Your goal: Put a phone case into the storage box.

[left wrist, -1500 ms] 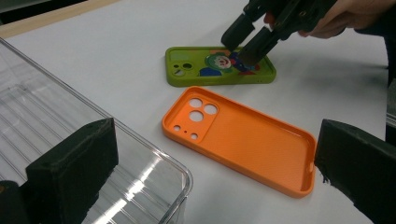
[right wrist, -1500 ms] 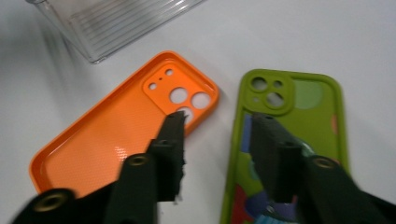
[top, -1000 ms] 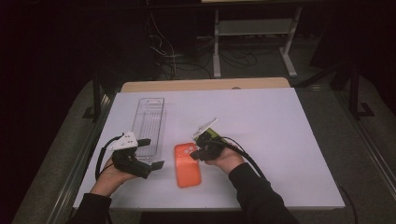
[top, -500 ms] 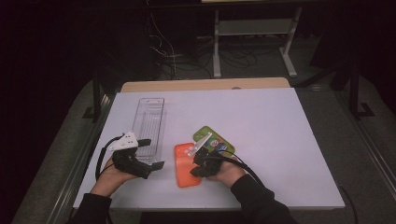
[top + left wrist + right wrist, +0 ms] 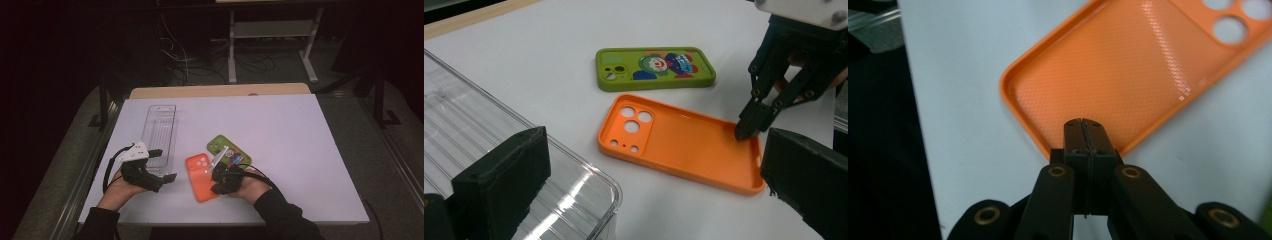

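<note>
Orange phone case (image 5: pixel 201 176) lay hollow side up on the white table (image 5: pixel 300 150), its long axis running away from you, camera holes at the far end, right between your two hands. Your right gripper (image 5: pixel 216 189) was the nearer one: its jaws were pressed fully together, tips down on the case's long right-hand edge near the near corner; whether they pinched the rim I cannot tell. Green phone case (image 5: pixel 229 152) sat just beyond, apart from the orange one. Your left gripper (image 5: pixel 167 177) stood wide and empty, by the near end of the clear tray (image 5: pixel 161 131), facing the orange case.
</note>
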Available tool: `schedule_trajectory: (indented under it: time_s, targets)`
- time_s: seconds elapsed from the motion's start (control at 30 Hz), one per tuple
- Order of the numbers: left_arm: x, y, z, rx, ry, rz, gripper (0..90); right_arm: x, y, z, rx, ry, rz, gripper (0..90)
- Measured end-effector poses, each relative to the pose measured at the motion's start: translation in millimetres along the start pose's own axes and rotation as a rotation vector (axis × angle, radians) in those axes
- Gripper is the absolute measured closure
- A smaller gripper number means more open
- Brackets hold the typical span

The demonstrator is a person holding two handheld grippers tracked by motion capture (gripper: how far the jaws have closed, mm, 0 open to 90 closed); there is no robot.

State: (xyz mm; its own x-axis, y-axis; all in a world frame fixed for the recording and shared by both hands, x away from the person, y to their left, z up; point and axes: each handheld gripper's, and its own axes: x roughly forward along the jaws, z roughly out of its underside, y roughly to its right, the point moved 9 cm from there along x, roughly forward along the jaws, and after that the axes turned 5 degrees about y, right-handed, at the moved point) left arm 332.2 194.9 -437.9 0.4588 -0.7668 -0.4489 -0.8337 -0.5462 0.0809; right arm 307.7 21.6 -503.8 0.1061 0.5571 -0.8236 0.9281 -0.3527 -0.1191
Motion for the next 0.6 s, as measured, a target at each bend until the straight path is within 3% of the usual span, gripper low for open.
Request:
schedule_trajectory:
  time_s: [0.2, 0.3, 0.4, 0.43, 0.47, 0.6]
  targets:
    - [0.0, -0.1, 0.3, 0.001, -0.001, 0.001, 0.0, -8.6, 17.1, 9.7, 0.019, -0.014, 0.048, 88.2]
    - [0.5, 0.1, 0.4, 0.001, -0.001, -0.001, 0.0, -14.7, 30.1, 15.5, 0.061, -0.002, 0.078, 88.1]
    - [1.7, 0.9, 0.1, -0.005, 0.008, 0.000, 0.0, -15.0, 30.2, 15.6, 0.068, 0.010, 0.072, 88.1]
    - [1.7, 1.3, -0.1, -0.007, 0.012, 0.001, 0.0, -20.7, 29.8, 11.3, 0.082, 0.068, 0.048, 86.7]
    - [1.7, 1.3, -0.1, -0.007, 0.012, 0.001, 0.0, -20.7, 29.8, 11.3, 0.082, 0.068, 0.048, 86.7]
    - [-0.1, 0.4, 0.0, 0.000, 0.008, 0.001, 0.0, -52.4, 40.9, 14.2, 0.180, 0.190, 0.101, 57.4]
